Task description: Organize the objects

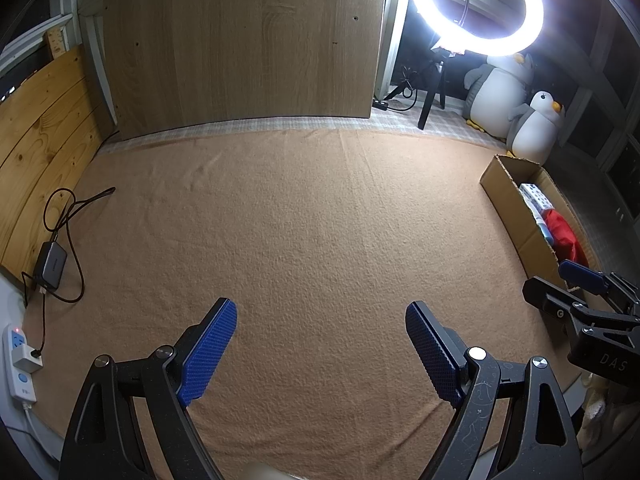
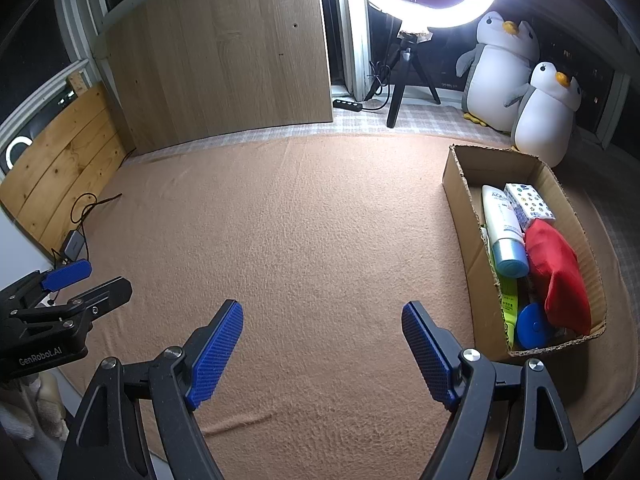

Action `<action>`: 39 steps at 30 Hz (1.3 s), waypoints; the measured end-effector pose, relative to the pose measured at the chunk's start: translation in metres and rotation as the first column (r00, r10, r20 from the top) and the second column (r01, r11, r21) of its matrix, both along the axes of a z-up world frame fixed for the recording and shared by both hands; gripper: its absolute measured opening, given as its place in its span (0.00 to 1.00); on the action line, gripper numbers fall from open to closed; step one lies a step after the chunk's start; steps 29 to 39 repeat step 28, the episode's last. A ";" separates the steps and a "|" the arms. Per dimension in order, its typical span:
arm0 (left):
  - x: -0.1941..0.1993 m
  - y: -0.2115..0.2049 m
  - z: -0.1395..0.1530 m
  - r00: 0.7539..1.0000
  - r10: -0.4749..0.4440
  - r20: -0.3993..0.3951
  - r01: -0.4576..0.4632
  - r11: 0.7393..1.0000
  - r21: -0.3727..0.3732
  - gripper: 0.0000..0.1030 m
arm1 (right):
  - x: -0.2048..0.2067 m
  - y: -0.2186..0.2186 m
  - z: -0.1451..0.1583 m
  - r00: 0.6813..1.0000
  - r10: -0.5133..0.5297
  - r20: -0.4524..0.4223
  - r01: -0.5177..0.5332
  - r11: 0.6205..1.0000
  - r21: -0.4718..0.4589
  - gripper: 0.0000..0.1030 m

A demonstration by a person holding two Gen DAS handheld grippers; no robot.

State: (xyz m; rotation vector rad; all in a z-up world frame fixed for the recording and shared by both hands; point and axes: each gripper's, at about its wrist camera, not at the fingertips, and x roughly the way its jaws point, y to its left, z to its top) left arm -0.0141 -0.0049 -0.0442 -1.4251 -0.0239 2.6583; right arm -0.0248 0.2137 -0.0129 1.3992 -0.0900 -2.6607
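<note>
Tan blanket [image 2: 304, 216] spread wide, bare at centre. Cardboard box [image 2: 460, 196] at three o'clock on it, holding red pouch [image 2: 560, 280], white tube [image 2: 502, 224], patterned carton [image 2: 530, 200], blue disc [image 2: 532, 326], yellow-green item [image 2: 509, 304]. Left gripper [image 1: 322, 350] at six o'clock, jaws spread, grasping nothing. Right gripper [image 2: 322, 348] likewise released, beside box.

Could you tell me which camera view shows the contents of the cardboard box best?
The right wrist view: it looks down into the cardboard box, showing the white tube, patterned carton, red pouch and blue disc. The left wrist view shows mostly its outer wall.
</note>
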 end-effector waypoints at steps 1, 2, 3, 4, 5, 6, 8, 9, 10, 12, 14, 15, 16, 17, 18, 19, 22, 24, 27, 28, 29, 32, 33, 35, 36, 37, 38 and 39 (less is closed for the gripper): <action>0.000 0.000 0.000 1.000 0.000 0.000 0.000 1.000 0.000 0.86 | 0.000 0.000 0.000 1.000 0.000 0.000 0.000 1.000 -0.001 0.76; 0.000 0.000 0.000 1.000 0.000 0.000 0.000 1.000 0.000 0.86 | 0.000 0.000 0.000 1.000 0.000 0.001 0.000 1.000 -0.001 0.76; 0.000 0.000 0.000 1.000 0.000 -0.001 0.000 1.000 -0.002 0.86 | 0.000 0.000 0.000 1.000 0.000 0.001 0.000 1.000 -0.001 0.76; 0.000 0.000 0.000 1.000 0.001 -0.001 -0.001 1.000 -0.001 0.86 | 0.000 0.000 0.000 1.000 0.000 0.000 0.000 1.000 -0.001 0.76; 0.000 0.000 0.000 1.000 0.001 0.000 -0.001 1.000 -0.001 0.86 | 0.000 0.000 0.000 1.000 0.001 0.001 -0.001 1.000 0.000 0.76; 0.000 0.000 0.000 1.000 0.003 0.000 -0.003 1.000 -0.001 0.86 | 0.000 0.000 0.000 1.000 0.001 0.001 -0.001 1.000 0.000 0.76; 0.000 -0.001 0.000 1.000 0.005 0.001 -0.005 1.000 -0.001 0.86 | 0.000 -0.001 0.000 1.000 0.000 0.000 0.000 1.000 0.000 0.76; 0.000 -0.001 0.000 1.000 0.006 0.002 -0.006 1.000 0.000 0.86 | 0.001 -0.001 -0.001 1.000 -0.001 0.000 0.001 1.000 0.001 0.76; 0.000 -0.002 0.000 1.000 0.006 0.002 -0.006 1.000 0.001 0.86 | 0.000 -0.001 -0.001 1.000 -0.001 0.000 0.001 1.000 0.001 0.76; 0.000 -0.002 0.000 1.000 0.006 0.000 -0.006 1.000 -0.001 0.86 | 0.001 -0.001 -0.001 1.000 -0.002 -0.001 0.002 1.000 0.003 0.76; 0.000 -0.003 0.000 1.000 0.007 -0.010 -0.007 1.000 0.004 0.86 | 0.001 -0.001 -0.001 1.000 -0.004 0.000 0.004 1.000 0.003 0.76; 0.002 -0.003 0.001 1.000 0.002 -0.019 -0.002 1.000 0.000 0.86 | 0.001 -0.001 -0.001 1.000 -0.006 0.000 0.006 1.000 0.004 0.76; 0.002 -0.002 0.001 1.000 -0.001 -0.021 0.001 1.000 -0.003 0.86 | 0.000 -0.001 -0.001 1.000 -0.008 -0.001 0.008 1.000 0.007 0.76; 0.002 -0.002 0.001 1.000 -0.001 -0.021 0.001 1.000 -0.004 0.86 | 0.000 -0.001 -0.001 1.000 -0.009 -0.001 0.009 1.000 0.009 0.76; 0.002 -0.002 0.002 1.000 -0.001 -0.020 0.001 1.000 -0.001 0.86 | 0.000 -0.001 0.000 1.000 -0.010 -0.002 0.010 1.000 0.011 0.76; 0.002 -0.002 0.002 1.000 -0.002 -0.019 0.002 1.000 -0.001 0.86 | 0.000 0.000 0.000 1.000 -0.012 -0.003 0.012 1.000 0.013 0.76; 0.002 -0.002 0.001 1.000 -0.002 -0.016 0.002 1.000 -0.001 0.86 | -0.001 0.001 0.000 1.000 -0.018 -0.006 0.018 1.000 0.019 0.76; 0.002 -0.002 0.001 1.000 0.000 -0.015 0.000 1.000 -0.003 0.86 | -0.001 0.002 0.000 1.000 -0.025 -0.009 0.025 0.999 0.027 0.76; 0.000 -0.002 0.000 1.000 0.000 -0.010 0.000 1.000 -0.005 0.87 | -0.001 0.005 0.000 0.999 -0.036 -0.011 0.036 0.999 0.028 0.76; -0.001 -0.002 0.000 1.000 0.000 -0.007 0.000 1.000 -0.006 0.88 | -0.001 0.006 0.000 0.999 -0.037 -0.009 0.037 0.999 0.028 0.76; -0.001 -0.002 0.000 1.000 0.000 -0.007 0.000 1.000 -0.006 0.88 | -0.001 0.006 0.000 0.999 -0.037 -0.009 0.037 0.999 0.028 0.76; -0.001 -0.002 0.000 1.000 0.000 -0.007 0.000 1.000 -0.006 0.88 | -0.001 0.006 0.000 0.999 -0.037 -0.009 0.037 0.999 0.028 0.76; -0.001 -0.002 0.000 1.000 0.000 -0.007 0.000 1.000 -0.006 0.88 | -0.001 0.006 0.000 0.999 -0.037 -0.009 0.037 0.999 0.028 0.76; -0.001 -0.002 0.000 1.000 0.000 -0.007 0.000 1.000 -0.006 0.88 | -0.001 0.006 0.000 0.999 -0.037 -0.009 0.037 0.999 0.028 0.76; -0.001 -0.002 0.000 1.000 0.000 -0.007 0.000 1.000 -0.006 0.88 | -0.001 0.006 0.000 0.999 -0.037 -0.009 0.037 0.999 0.028 0.76; -0.001 -0.002 0.000 1.000 0.000 -0.007 0.000 1.000 -0.006 0.88 | -0.001 0.006 0.000 0.999 -0.037 -0.009 0.037 0.999 0.028 0.76; -0.001 -0.002 0.000 1.000 0.000 -0.007 0.000 1.000 -0.006 0.88 | -0.001 0.006 0.000 0.999 -0.037 -0.009 0.037 0.999 0.028 0.76; -0.001 -0.002 0.000 1.000 0.000 -0.007 0.000 1.000 -0.006 0.88 | -0.001 0.006 0.000 0.999 -0.037 -0.009 0.037 0.999 0.028 0.76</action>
